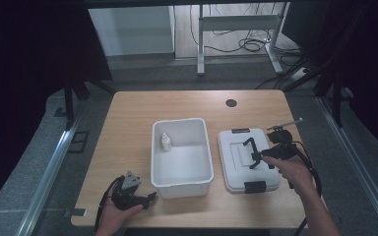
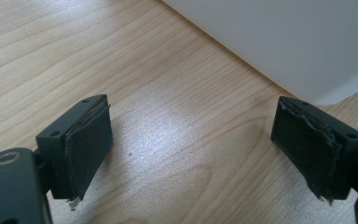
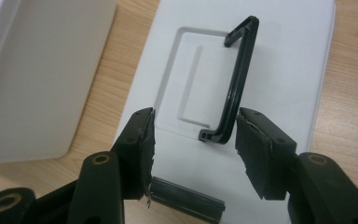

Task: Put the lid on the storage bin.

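White plastic marks the two main things on the wooden desk (image 1: 177, 103) in the high view: an open bin (image 1: 181, 182) with a small bottle (image 1: 166, 142) inside, and a lid (image 1: 248, 160) just beside it. The right hand-held gripper (image 1: 260, 158) hovers over the lid's black handle (image 1: 250, 151); the left hand-held gripper (image 1: 150, 197) rests near the bin's front corner.

Left gripper view: jaws wide apart, holding nothing, above bare desk, bin wall (image 2: 289, 42) ahead.

Right gripper view: jaws open, straddling the raised handle (image 3: 235, 84) near its end; whether the right pad touches it I cannot tell. A black latch (image 3: 186, 203) lies below.
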`<control>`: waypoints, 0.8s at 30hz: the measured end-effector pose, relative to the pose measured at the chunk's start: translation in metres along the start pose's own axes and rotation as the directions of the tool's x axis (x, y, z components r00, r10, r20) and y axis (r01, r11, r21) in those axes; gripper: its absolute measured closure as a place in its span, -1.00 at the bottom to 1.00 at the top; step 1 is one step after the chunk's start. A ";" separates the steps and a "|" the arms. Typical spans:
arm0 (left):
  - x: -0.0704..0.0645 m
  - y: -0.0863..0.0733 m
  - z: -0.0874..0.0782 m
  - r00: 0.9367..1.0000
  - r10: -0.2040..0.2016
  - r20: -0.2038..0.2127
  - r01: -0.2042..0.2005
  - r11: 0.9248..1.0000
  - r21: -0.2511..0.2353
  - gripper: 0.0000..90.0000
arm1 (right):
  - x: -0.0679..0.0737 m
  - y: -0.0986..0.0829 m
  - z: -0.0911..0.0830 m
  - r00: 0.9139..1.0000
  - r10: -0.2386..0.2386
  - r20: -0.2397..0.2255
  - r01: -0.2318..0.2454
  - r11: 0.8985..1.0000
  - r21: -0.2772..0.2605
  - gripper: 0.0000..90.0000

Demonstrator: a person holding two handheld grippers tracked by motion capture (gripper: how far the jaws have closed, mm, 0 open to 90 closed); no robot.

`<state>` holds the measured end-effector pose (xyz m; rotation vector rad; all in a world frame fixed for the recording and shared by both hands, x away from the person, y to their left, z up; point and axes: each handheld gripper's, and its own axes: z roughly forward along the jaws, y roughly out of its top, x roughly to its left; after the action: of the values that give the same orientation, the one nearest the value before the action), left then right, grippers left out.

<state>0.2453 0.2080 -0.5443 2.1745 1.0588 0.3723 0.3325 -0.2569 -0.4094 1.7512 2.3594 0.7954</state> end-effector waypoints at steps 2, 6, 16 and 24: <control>0.000 0.000 0.000 1.000 0.000 0.000 0.000 1.000 0.000 -0.73 | -0.001 0.001 0.002 1.000 -0.003 0.012 0.002 1.000 0.007 0.07; 0.000 0.000 0.000 1.000 0.000 0.000 0.000 1.000 0.000 -0.73 | -0.005 0.005 0.005 1.000 0.014 0.012 -0.014 1.000 0.005 0.09; 0.000 0.000 0.000 1.000 0.000 0.000 0.000 1.000 0.000 -0.73 | -0.015 0.012 0.013 0.998 0.051 0.028 -0.052 0.998 0.027 0.13; 0.000 0.000 0.000 1.000 0.000 0.000 0.000 1.000 0.000 -0.73 | -0.022 0.019 0.024 0.995 0.084 0.051 -0.087 0.995 0.052 0.16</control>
<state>0.2453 0.2079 -0.5443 2.1744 1.0593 0.3722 0.3650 -0.2646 -0.4260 1.8821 2.3095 0.6979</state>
